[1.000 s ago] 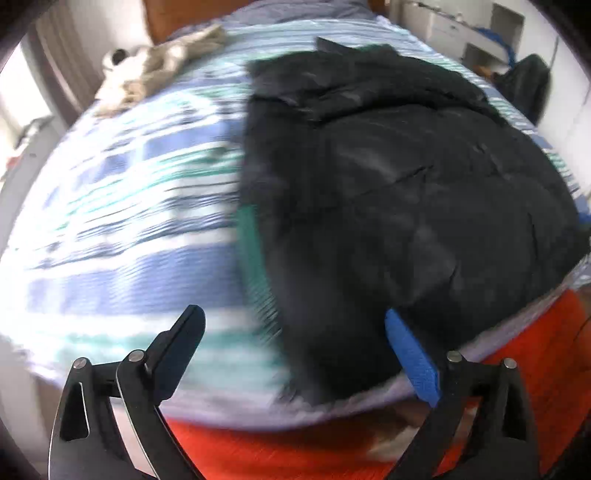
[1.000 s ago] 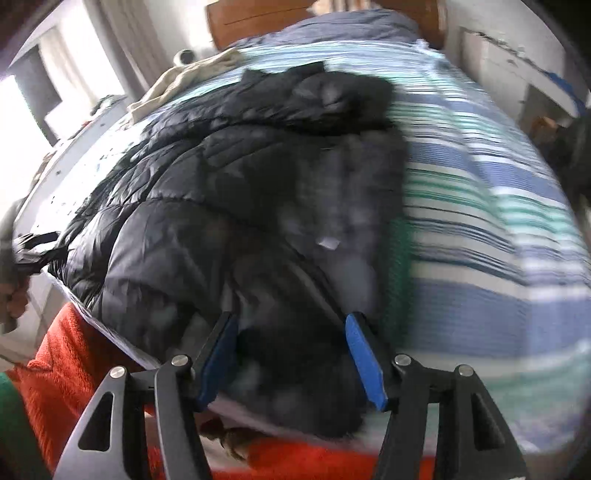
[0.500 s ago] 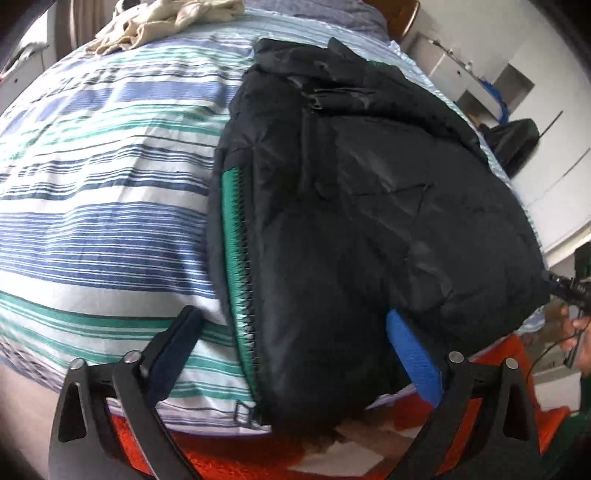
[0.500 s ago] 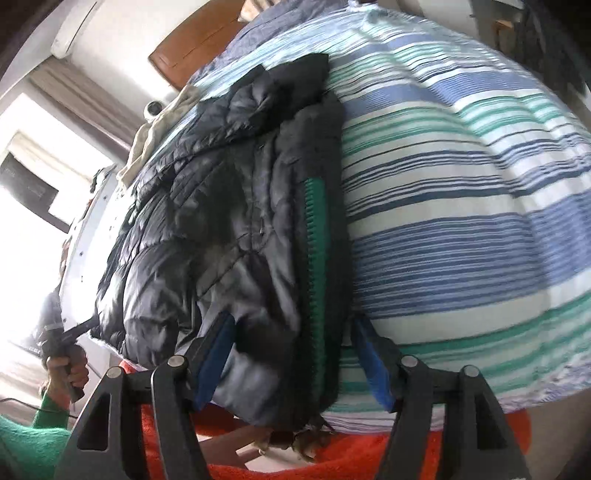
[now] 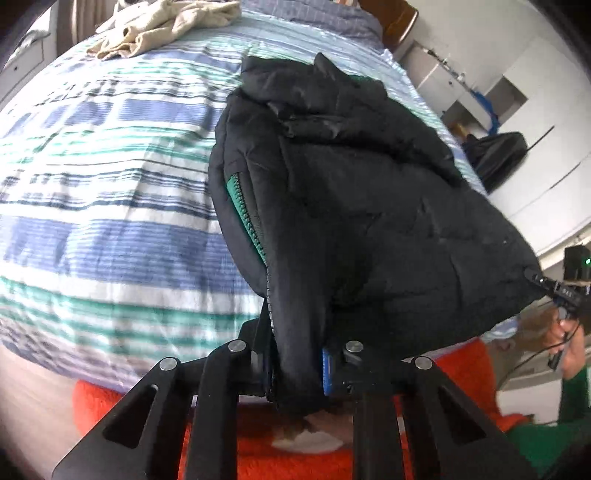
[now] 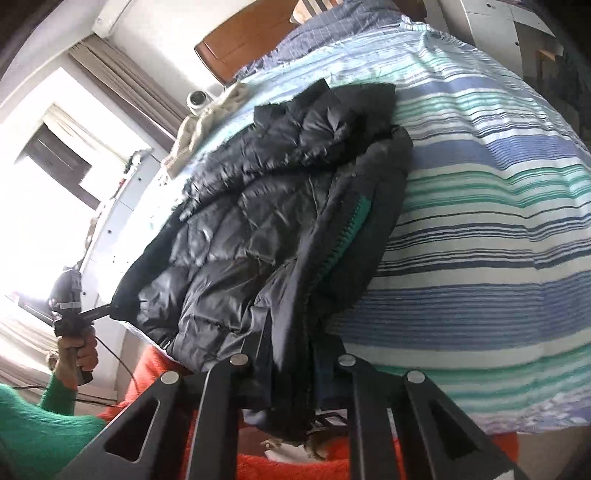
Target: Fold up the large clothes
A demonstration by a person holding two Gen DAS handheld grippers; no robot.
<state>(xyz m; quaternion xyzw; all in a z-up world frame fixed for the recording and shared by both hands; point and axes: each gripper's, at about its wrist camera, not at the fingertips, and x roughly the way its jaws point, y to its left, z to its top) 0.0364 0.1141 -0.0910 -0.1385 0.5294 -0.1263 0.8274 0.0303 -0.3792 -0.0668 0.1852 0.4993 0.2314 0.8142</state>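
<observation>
So far the coat [image 5: 369, 206] lies on the bed [image 5: 110, 229], black and puffy, already doubled over the long way, with its green zipper [image 5: 245, 214] showing along one side. Starting on the left, the left gripper [image 5: 295, 369] is squeezed tight on the near edge of the coat, right by the zipper end. Past it, further up the bed, lies a tan cloth [image 5: 166, 22]. Moving right, the right gripper [image 6: 291, 373] is also pinched on the near edge of the coat, at its other corner. The coat stretches away from both grippers toward the headboard [image 6: 251, 40]. I think one fold is done. The near edge probably needs lifting and carrying up to the far end to fold it in half.
</observation>
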